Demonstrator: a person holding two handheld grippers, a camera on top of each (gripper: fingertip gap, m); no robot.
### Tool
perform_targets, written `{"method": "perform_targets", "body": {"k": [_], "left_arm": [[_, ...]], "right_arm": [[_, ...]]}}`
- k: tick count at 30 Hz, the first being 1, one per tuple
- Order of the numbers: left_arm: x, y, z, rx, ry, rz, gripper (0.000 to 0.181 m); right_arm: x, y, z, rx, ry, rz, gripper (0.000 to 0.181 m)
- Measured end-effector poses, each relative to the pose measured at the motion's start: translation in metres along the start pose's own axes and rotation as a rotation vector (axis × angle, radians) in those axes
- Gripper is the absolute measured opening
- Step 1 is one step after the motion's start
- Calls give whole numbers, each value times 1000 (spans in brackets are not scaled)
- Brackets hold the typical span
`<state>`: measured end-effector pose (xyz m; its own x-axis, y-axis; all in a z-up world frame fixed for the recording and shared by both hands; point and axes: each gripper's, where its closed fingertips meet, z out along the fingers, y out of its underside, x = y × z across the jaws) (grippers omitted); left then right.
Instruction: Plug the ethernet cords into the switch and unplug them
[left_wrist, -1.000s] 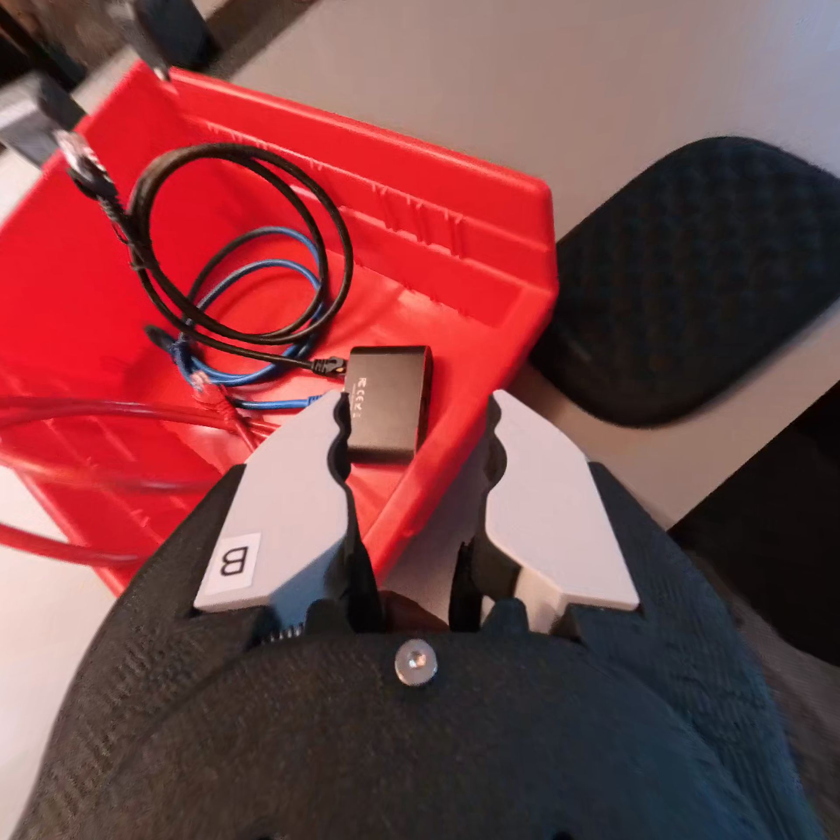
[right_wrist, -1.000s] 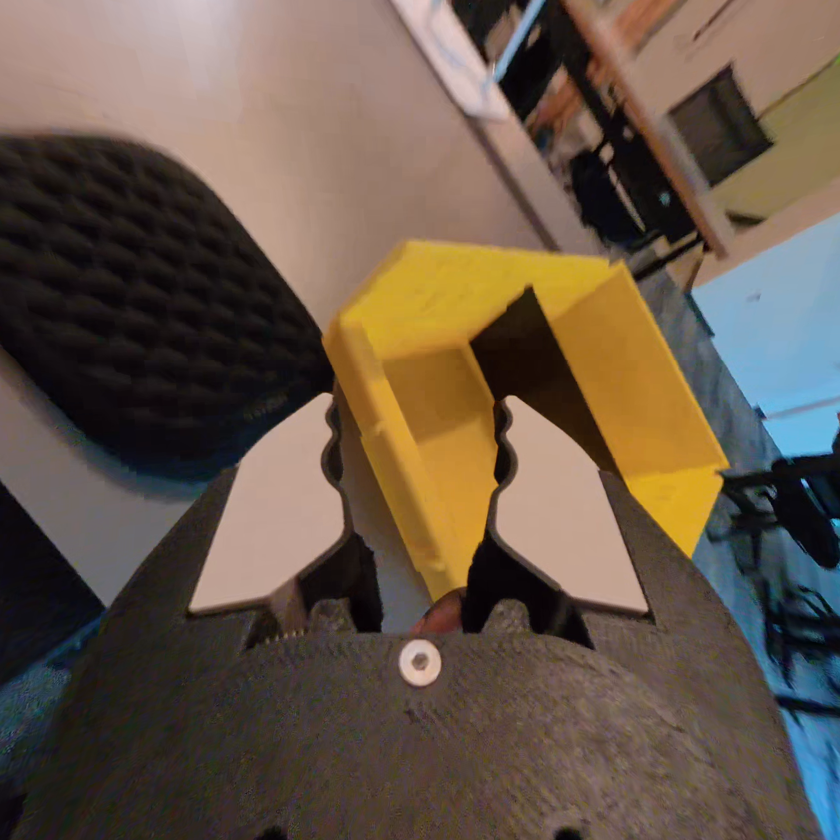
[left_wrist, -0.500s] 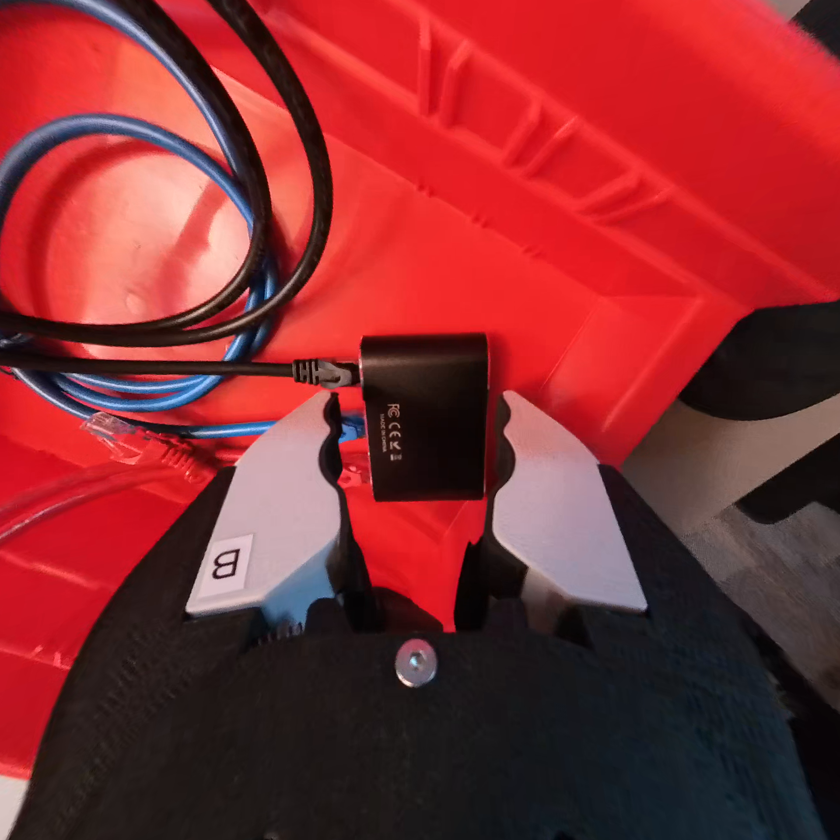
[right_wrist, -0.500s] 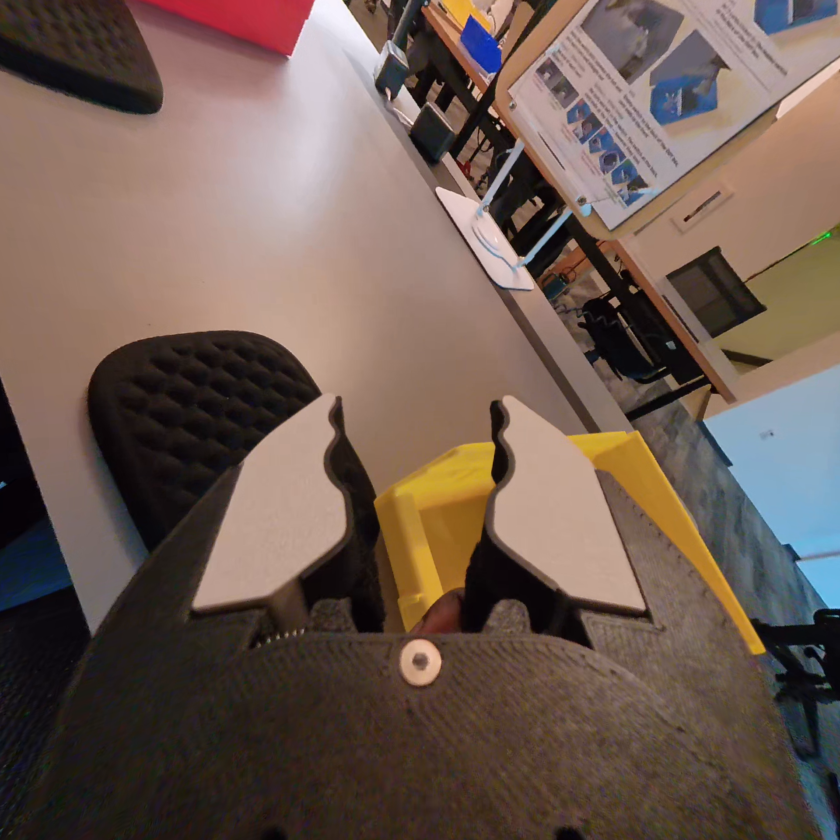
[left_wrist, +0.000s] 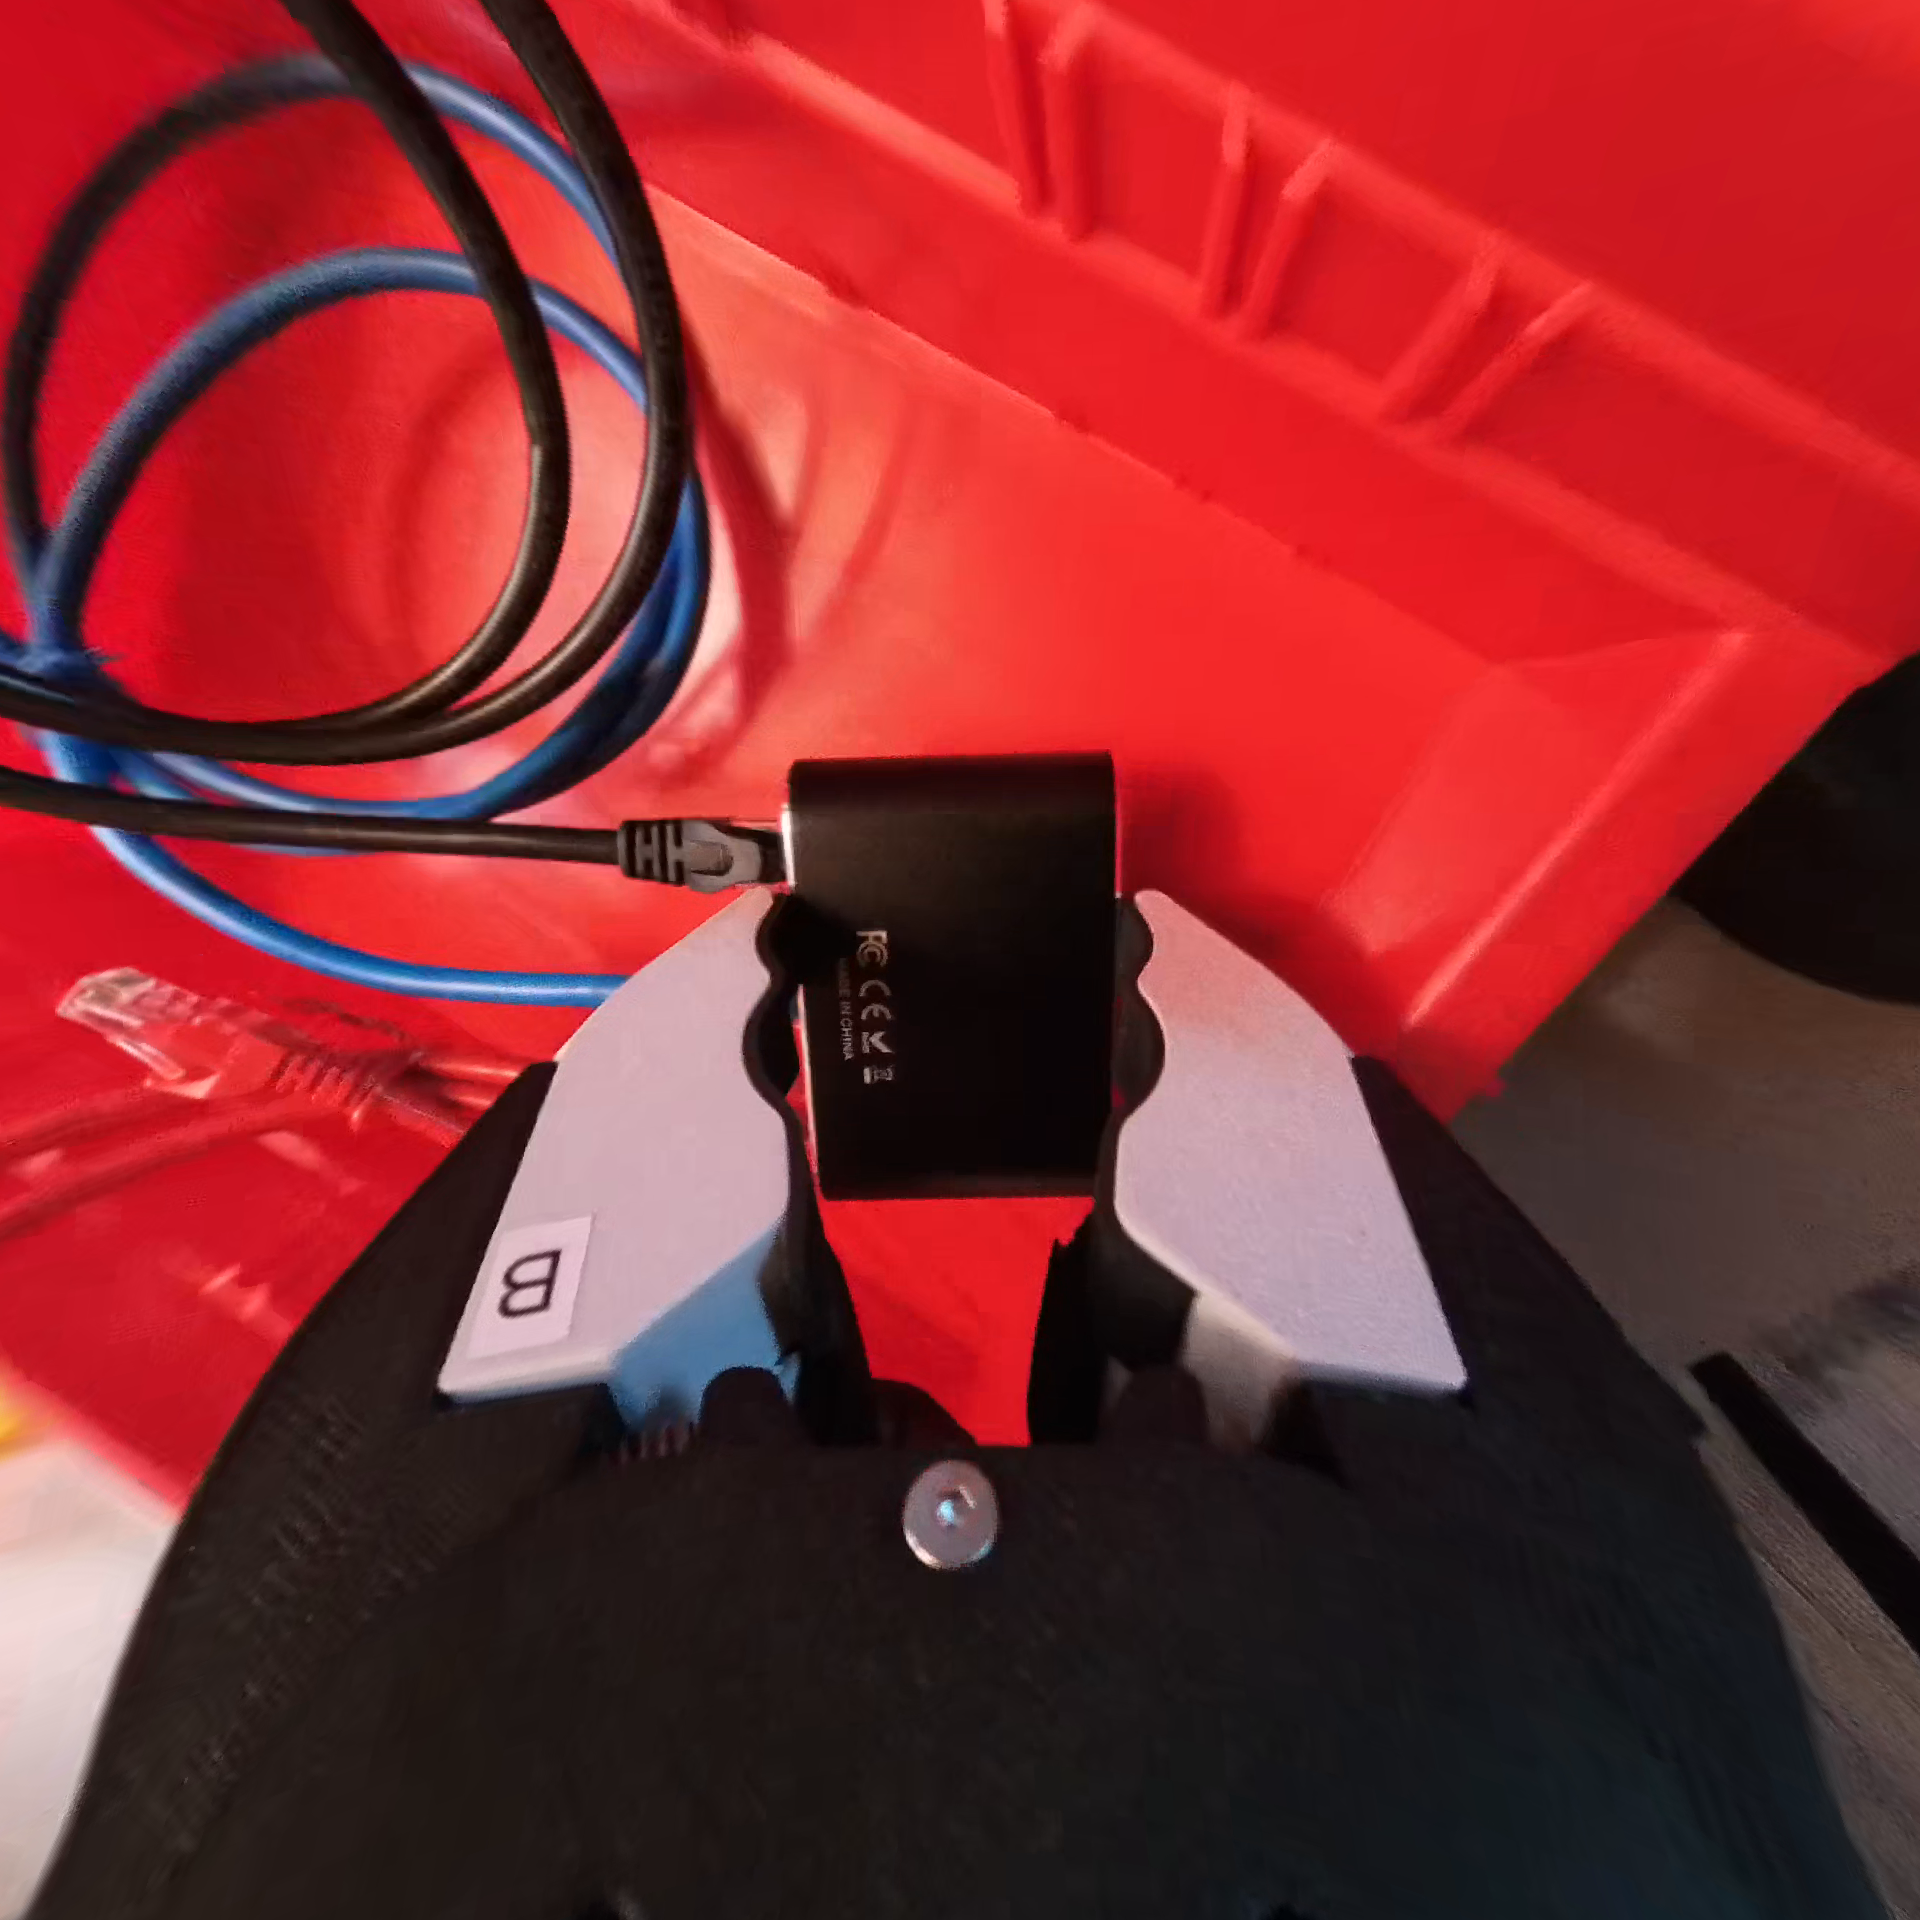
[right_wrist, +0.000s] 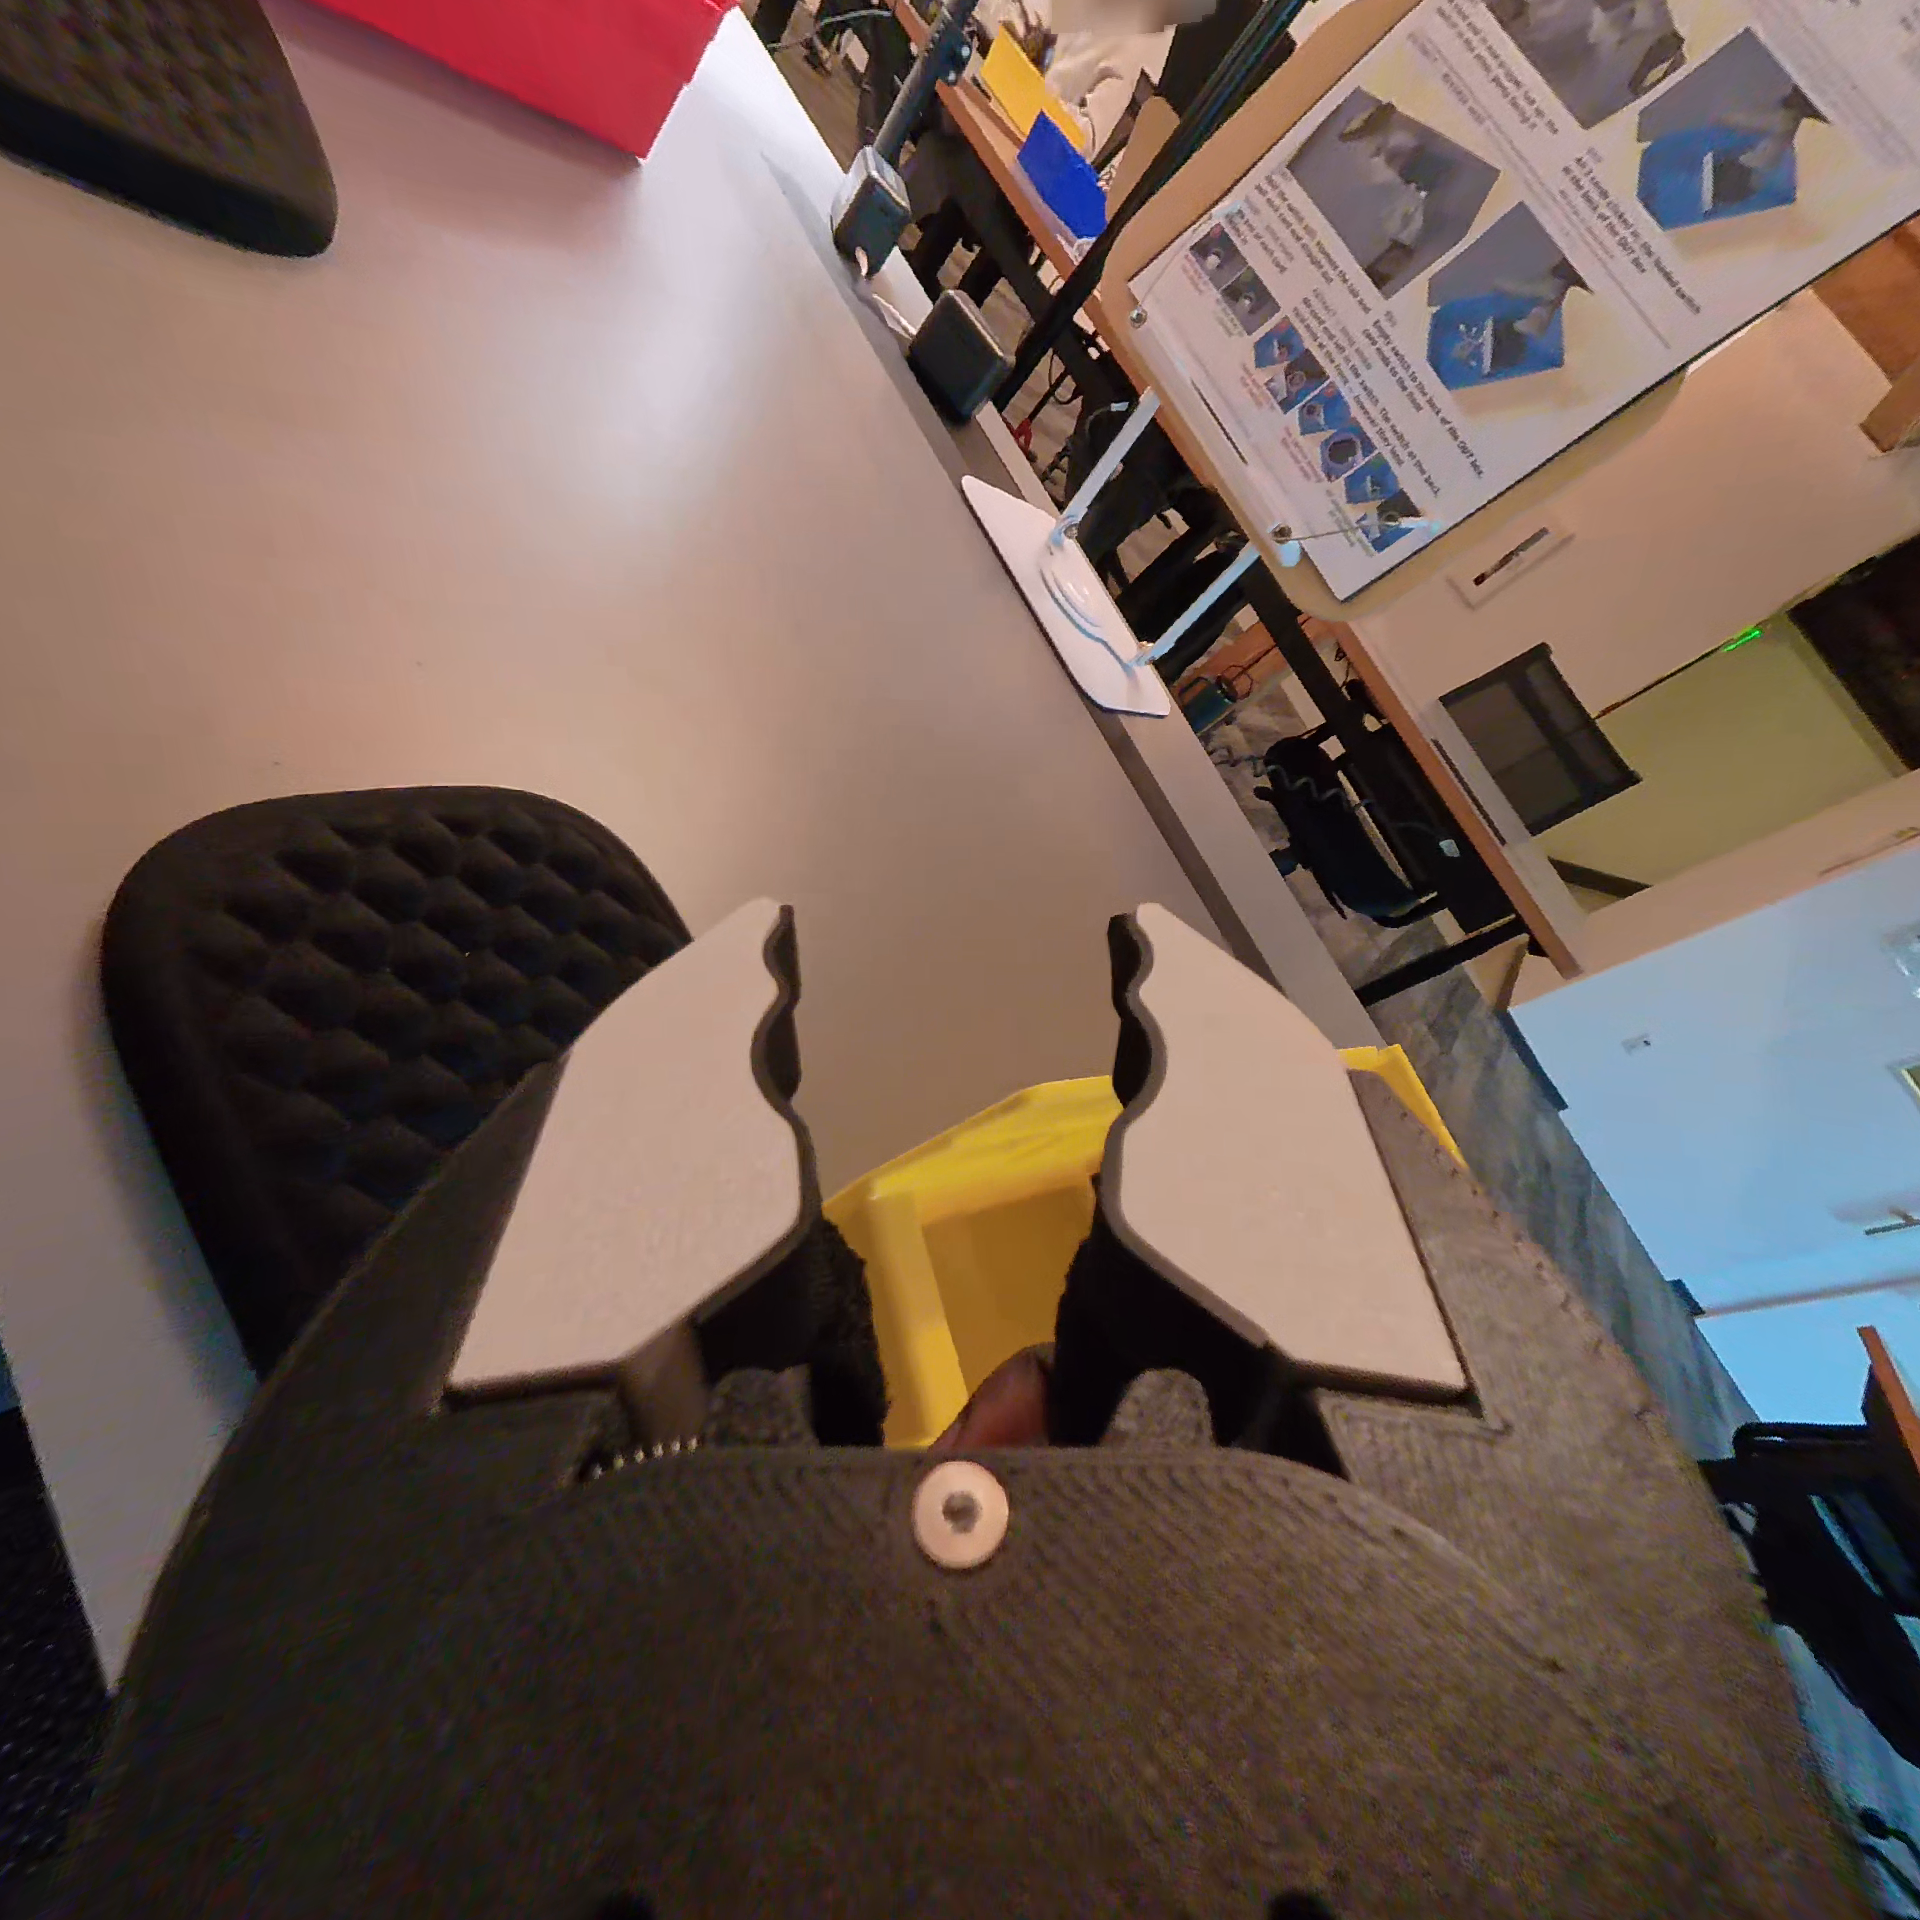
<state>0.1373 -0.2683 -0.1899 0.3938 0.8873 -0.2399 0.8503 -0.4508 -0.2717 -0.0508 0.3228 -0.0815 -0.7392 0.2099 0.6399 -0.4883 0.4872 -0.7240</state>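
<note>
A small black switch (left_wrist: 966, 977) lies on the floor of a red bin (left_wrist: 1299, 540). A black cord (left_wrist: 312, 821) is plugged into its left side. A coiled blue cord (left_wrist: 312, 935) runs behind my left finger, so its end is hidden. A red cord with a clear plug (left_wrist: 249, 1049) lies loose at the left. My left gripper (left_wrist: 951, 935) is open, with its jaws on either side of the switch. My right gripper (right_wrist: 951, 997) is open and empty, above a yellow bin (right_wrist: 987, 1195) on the table.
The red bin's ribbed wall rises close behind the switch. In the right wrist view, two black padded mats (right_wrist: 343, 997) (right_wrist: 156, 114) lie on the grey table (right_wrist: 520, 520). A white lamp base (right_wrist: 1070, 613) and a poster board (right_wrist: 1455, 260) stand at the far edge. The grippers' ends are close to 65 cm from one another.
My left gripper has dropped into the red bin and moved forward until its jaws flank the switch. My right gripper has tilted up from the yellow bin toward the table's far edge.
</note>
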Motion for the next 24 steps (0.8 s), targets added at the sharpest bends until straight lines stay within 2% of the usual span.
{"method": "perform_targets", "body": {"k": [3, 7, 10, 13, 15, 17, 21, 24], "left_arm": [[-15, -8, -25, 56, -197, 44, 59], [-37, -28, -71, 117, -580, 139, 59], [-43, -53, -115, 225, -836, 192, 58], [-28, -88, -157, 366, -1003, 246, 58], [-5, -117, -176, 473, -1045, 295, 58], [26, -149, -182, 574, -1015, 348, 58], [99, -204, -163, 724, -869, 469, 58], [152, -236, -140, 785, -793, 559, 58]], "right_arm": [[2, -8, 1, 36, 28, -1, 56], [-3, -23, 7, 113, 27, 60, 56], [-16, -34, 19, 169, -9, 147, 56], [-35, -47, 37, 219, -65, 218, 56], [-49, -58, 50, 249, -108, 256, 56], [-63, -72, 64, 295, -156, 316, 56], [-85, -103, 89, 422, -243, 484, 56], [-91, -124, 105, 512, -255, 623, 54]]}}
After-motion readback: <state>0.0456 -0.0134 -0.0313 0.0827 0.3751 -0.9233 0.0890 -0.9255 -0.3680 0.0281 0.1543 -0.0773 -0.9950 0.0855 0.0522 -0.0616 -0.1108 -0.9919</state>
